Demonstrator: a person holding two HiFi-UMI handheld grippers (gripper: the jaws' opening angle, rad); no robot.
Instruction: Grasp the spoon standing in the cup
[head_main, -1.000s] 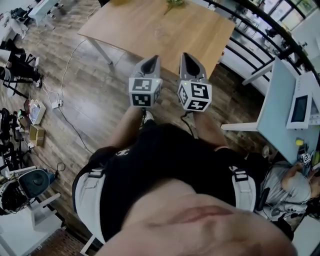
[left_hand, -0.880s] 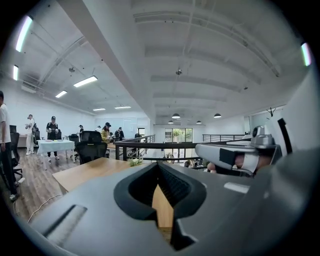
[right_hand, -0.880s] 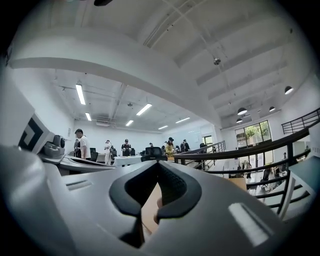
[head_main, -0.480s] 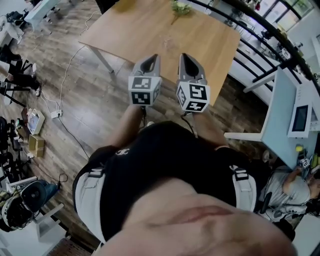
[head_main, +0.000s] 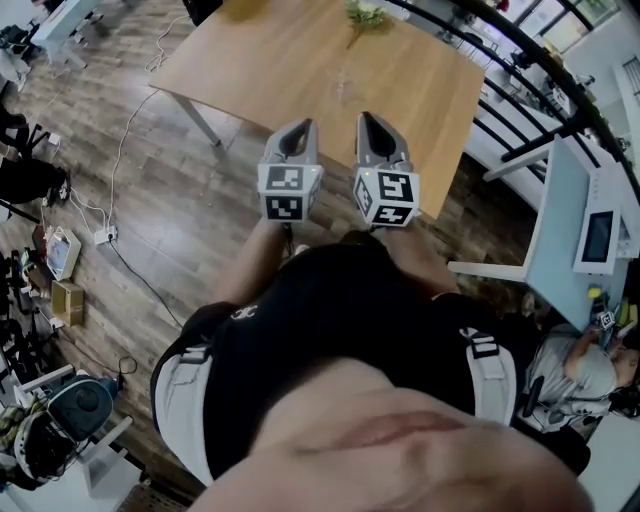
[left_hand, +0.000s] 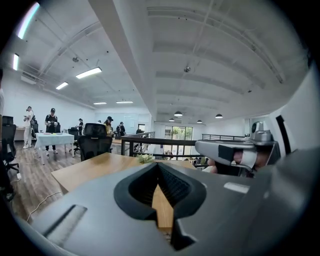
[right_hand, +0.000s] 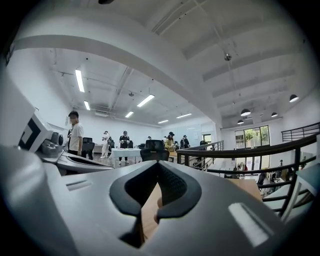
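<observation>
Both grippers are held side by side at chest height, pointing at a wooden table (head_main: 250, 60) ahead. My left gripper (head_main: 302, 128) is shut with nothing between its jaws, and its tips (left_hand: 158, 166) meet in front of the tabletop. My right gripper (head_main: 369, 122) is also shut and holds nothing (right_hand: 159, 165). A faint clear glassy shape (head_main: 345, 85) stands near the table's middle, well beyond both grippers. I cannot make out a spoon in it. In the left gripper view the right gripper's body (left_hand: 227, 149) shows alongside.
A small green plant (head_main: 365, 14) sits at the table's far edge. A black railing (head_main: 540, 75) runs along the right, with a pale desk and monitor (head_main: 598, 235) beyond it. Cables and boxes (head_main: 65, 255) lie on the wood floor at left. People and office chairs (left_hand: 95, 140) stand in the distance.
The table has come closer and lower in the head view as I moved toward it. Both grippers stay shut and side by side.
</observation>
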